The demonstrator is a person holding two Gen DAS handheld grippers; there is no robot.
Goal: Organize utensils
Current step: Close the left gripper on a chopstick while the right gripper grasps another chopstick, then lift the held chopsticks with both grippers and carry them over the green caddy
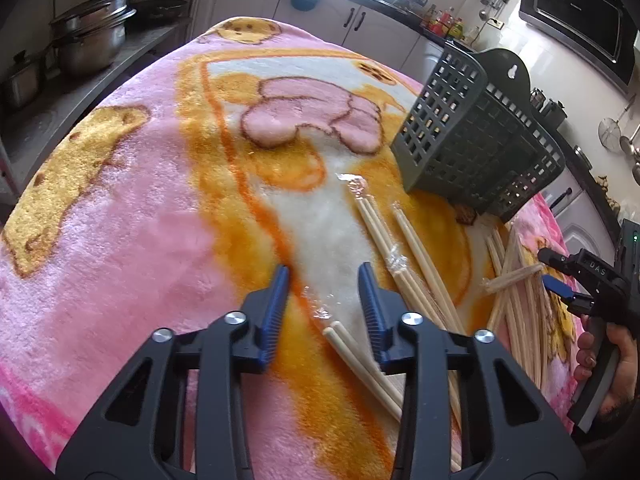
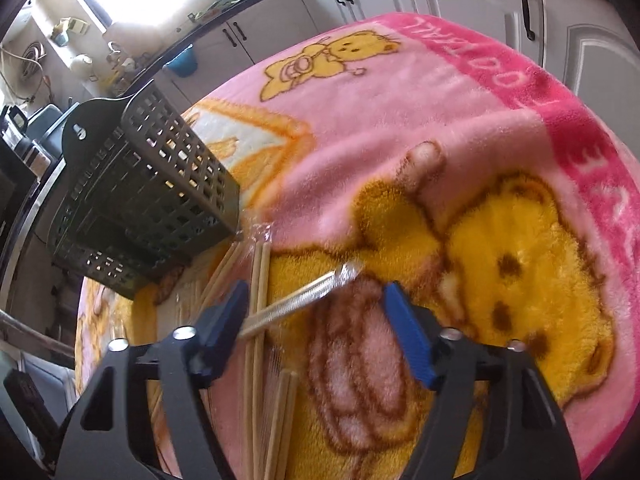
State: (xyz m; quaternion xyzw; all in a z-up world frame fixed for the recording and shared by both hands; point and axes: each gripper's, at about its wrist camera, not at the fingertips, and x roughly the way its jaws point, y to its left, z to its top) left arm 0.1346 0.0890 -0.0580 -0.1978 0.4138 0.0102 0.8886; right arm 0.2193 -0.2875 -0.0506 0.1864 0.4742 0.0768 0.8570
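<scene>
Several pairs of pale wooden chopsticks in clear wrap lie on a pink and yellow bear blanket (image 1: 120,208). A dark green slotted utensil basket (image 1: 480,136) stands at the back right; it also shows in the right wrist view (image 2: 148,196) at the left. My left gripper (image 1: 324,292) is open and empty, with one wrapped pair (image 1: 360,364) just under its right finger. My right gripper (image 2: 316,312) is open, low over the pile; a wrapped pair (image 2: 300,300) lies slanted between its fingers, blurred. The right gripper also shows in the left wrist view (image 1: 560,280).
More chopstick pairs (image 1: 400,256) lie between the left gripper and the basket, and others (image 2: 260,320) run under the right gripper's left finger. Steel pots (image 1: 88,36) stand on a counter at the far left. Kitchen cabinets (image 2: 480,4) ring the table.
</scene>
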